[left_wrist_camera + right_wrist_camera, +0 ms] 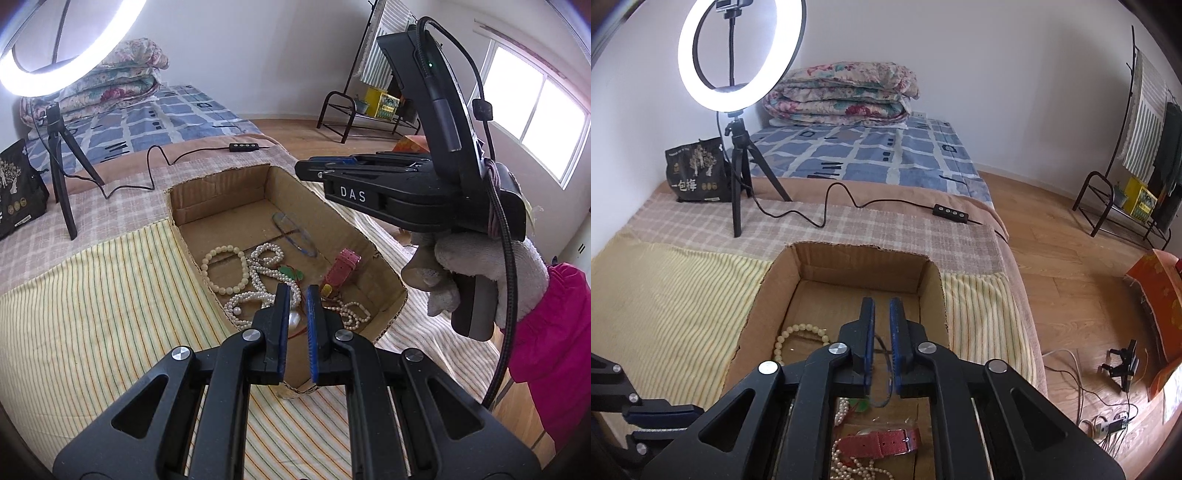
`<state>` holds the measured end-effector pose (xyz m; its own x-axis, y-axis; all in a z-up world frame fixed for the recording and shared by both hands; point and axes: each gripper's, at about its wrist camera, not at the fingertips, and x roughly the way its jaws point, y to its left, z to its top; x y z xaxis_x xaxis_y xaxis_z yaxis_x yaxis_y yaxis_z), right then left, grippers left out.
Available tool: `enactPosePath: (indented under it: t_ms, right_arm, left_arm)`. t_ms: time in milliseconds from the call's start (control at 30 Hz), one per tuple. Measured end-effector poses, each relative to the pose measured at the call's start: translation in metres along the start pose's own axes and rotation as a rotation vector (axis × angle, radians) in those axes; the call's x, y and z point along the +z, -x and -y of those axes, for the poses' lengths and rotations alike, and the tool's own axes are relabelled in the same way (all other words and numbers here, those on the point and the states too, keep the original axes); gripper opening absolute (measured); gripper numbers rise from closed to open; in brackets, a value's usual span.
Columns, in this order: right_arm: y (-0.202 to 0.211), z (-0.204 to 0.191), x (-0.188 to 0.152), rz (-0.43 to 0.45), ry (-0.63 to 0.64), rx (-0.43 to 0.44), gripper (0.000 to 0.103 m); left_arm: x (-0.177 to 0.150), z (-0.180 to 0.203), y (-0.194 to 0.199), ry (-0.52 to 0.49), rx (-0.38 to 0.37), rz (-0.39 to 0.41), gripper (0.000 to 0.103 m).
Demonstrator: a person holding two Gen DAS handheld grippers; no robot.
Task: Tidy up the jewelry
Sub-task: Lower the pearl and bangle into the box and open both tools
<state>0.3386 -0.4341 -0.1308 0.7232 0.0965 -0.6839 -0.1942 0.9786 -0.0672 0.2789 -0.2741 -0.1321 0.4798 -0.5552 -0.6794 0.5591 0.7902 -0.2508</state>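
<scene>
An open cardboard box (221,186) (864,262) sits on the striped bed cover. Inside lie a cream bead bracelet (225,271) (798,330), tangled pearl necklaces (266,280) (849,469), a pink watch strap (341,267) (882,441), a green piece (291,274) and a clear blue-edged bangle (295,234). My left gripper (297,291) hovers above the box's near end, jaws narrowly apart and empty. My right gripper (882,304) hangs above the box, jaws narrowly apart and empty; it also shows in the left wrist view (306,166), held by a gloved hand.
A ring light on a tripod (738,177) stands behind the box with its cable and remote (951,213). A black bag (696,173) and folded quilts (842,92) lie further back. The bed edge drops to a wooden floor (1071,295) on the right.
</scene>
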Motion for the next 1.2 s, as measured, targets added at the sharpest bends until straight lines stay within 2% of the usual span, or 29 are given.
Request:
enactPosePath:
  t_ms: [33, 100, 167, 200, 267, 500, 633, 767, 867, 1067, 1200]
  right_arm:
    - [0.0, 0.0, 0.0, 0.005, -0.002, 0.005, 0.023]
    - [0.003, 0.0, 0.001, 0.013, -0.007, 0.004, 0.031]
    - [0.004, 0.0, 0.002, 0.017, -0.012, -0.005, 0.034]
    - [0.005, 0.0, 0.002, 0.018, -0.012, -0.008, 0.035]
    - [0.008, -0.001, 0.002, 0.021, -0.012, -0.014, 0.036]
    - [0.026, -0.001, 0.005, 0.044, -0.031, -0.018, 0.043]
    - [0.041, -0.002, 0.007, 0.063, -0.032, -0.025, 0.055]
    - [0.059, -0.003, 0.009, 0.085, -0.041, -0.027, 0.056]
    - [0.072, -0.004, 0.01, 0.098, -0.051, -0.036, 0.063]
    - [0.105, -0.011, 0.009, 0.132, -0.061, -0.024, 0.065]
    - [0.129, -0.017, 0.005, 0.16, -0.078, -0.022, 0.073]
  left_arm:
    - [0.0, 0.0, 0.0, 0.0, 0.0, -0.001, 0.006]
    - [0.0, 0.001, 0.001, -0.001, 0.001, -0.001, 0.006]
    - [0.0, 0.001, 0.001, -0.001, 0.003, -0.001, 0.008]
    - [0.0, 0.001, 0.002, -0.001, 0.005, -0.001, 0.013]
    - [0.0, 0.001, 0.005, -0.001, 0.01, 0.008, 0.033]
    - [0.003, 0.007, 0.021, -0.024, 0.034, 0.033, 0.034]
    - [0.004, 0.013, 0.036, -0.04, 0.053, 0.056, 0.034]
    - [0.005, 0.017, 0.053, -0.05, 0.063, 0.077, 0.034]
    - [0.005, 0.021, 0.065, -0.057, 0.074, 0.093, 0.034]
    - [0.001, 0.027, 0.095, -0.074, 0.11, 0.133, 0.034]
    - [-0.004, 0.03, 0.119, -0.082, 0.139, 0.164, 0.034]
